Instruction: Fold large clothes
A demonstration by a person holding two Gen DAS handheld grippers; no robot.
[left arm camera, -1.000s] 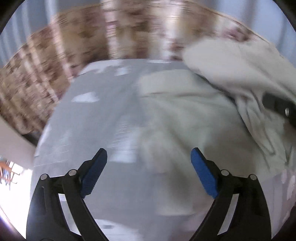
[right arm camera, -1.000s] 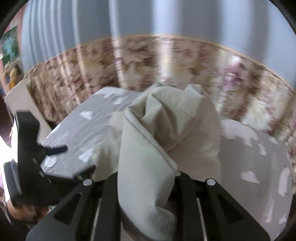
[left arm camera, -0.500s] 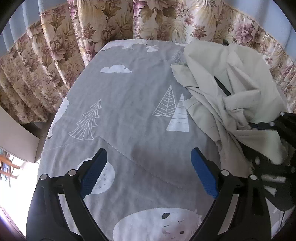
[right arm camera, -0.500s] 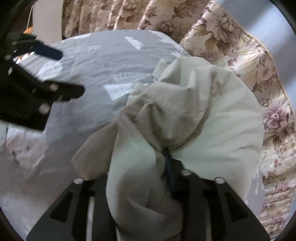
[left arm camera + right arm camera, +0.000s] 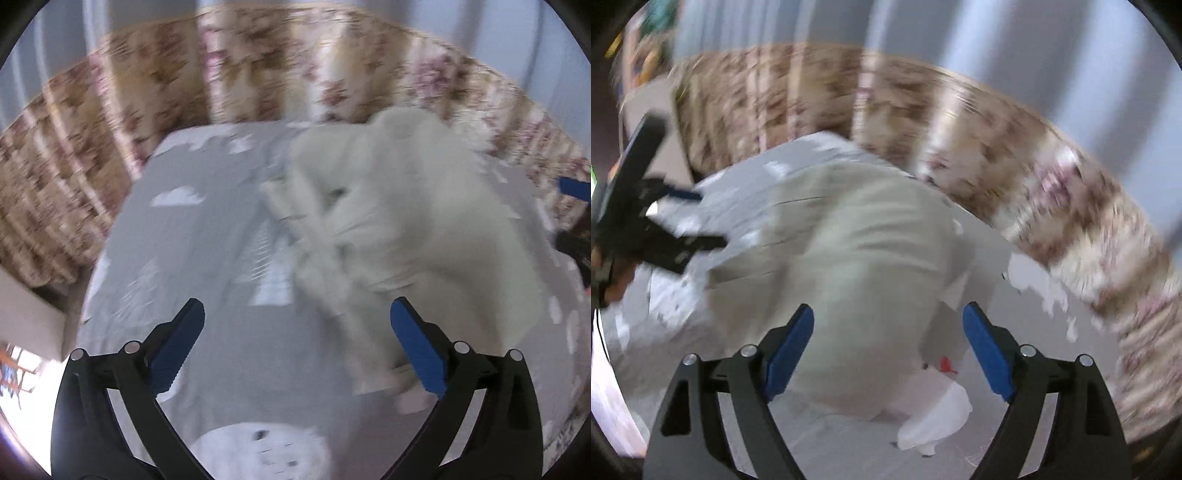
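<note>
The left tongs (image 5: 295,350) are spread wide and hold nothing; between the blue pads (image 5: 177,350) only the grey sheet (image 5: 207,240) shows. The right tongs (image 5: 888,350) are also released, with the pads (image 5: 788,350) well apart and no cloth between them. Half a second ago the right tongs were clenched on the garment, so the cloth has been let go since then.

The garment (image 5: 399,221), a pale beige piece, lies in a crumpled heap on the sheet, ahead and to the right of the left tongs. From the right wrist it (image 5: 849,258) fills the middle of the view, just in front of the open tongs. Both pictures are much blurred, so the folds, edges and kind of garment cannot be made out, while the earlier left view was sharp. The prints on the sheet are only white smears.

The other tongs are cut off at the frame edge in each view: the right ones (image 5: 574,192) at the far right, the left ones (image 5: 646,221) at the left. Behind the bed hangs a flowered curtain (image 5: 110,129), also smeared.
</note>
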